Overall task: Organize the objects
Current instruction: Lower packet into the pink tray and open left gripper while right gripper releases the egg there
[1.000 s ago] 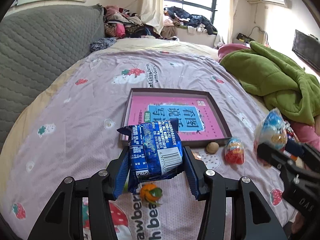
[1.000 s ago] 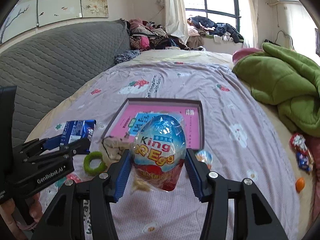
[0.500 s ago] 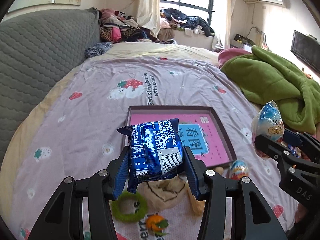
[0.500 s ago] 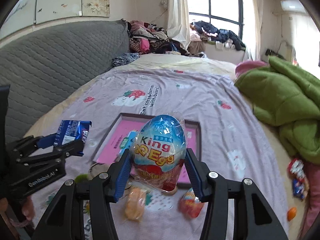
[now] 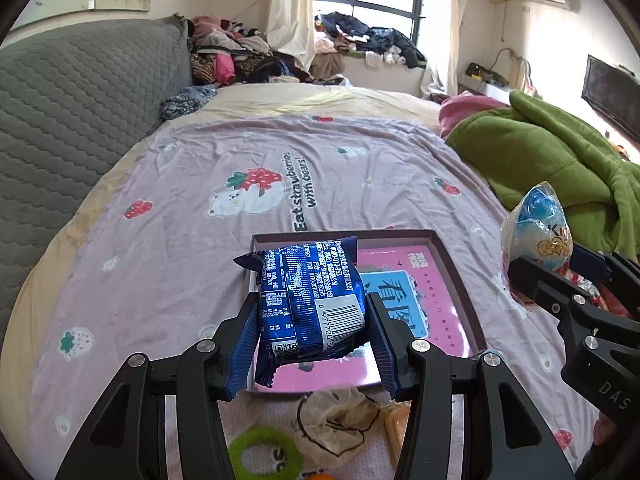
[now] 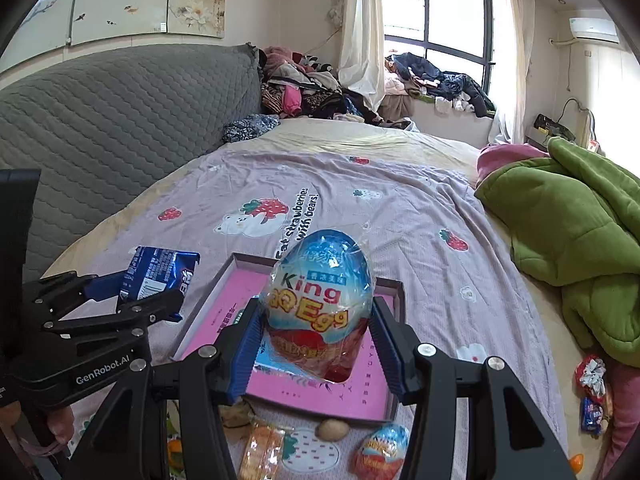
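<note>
Left gripper (image 5: 312, 344) was clamped on a blue foil snack packet (image 5: 310, 300), barcode side up, held above the near end of a shallow dark-rimmed box tray (image 5: 460, 280) with a pink printed sheet inside. Right gripper (image 6: 316, 344) was closed around a cellophane-wrapped King egg (image 6: 320, 300), also held over that tray (image 6: 394, 288), toward its near right part.

We noted the tray lying on a lilac strawberry-print bedsheet (image 5: 180, 216). Just before the tray's near edge, the left view alone showed a green ring (image 5: 264, 456) and a beige scrunchie (image 5: 340, 420). The right view alone showed a small brown nut-like ball (image 6: 332, 429) touching the tray's near rim, a smaller wrapped egg (image 6: 382, 454) beside it, and an orange-wrapped biscuit pack (image 6: 260, 456) to its left.

Each view caught the other tool from the side: the egg (image 5: 538, 228) at right in the left view, the packet (image 6: 160, 272) at left in the right view. A green quilt (image 6: 572, 216) lay bunched well to the right.
</note>
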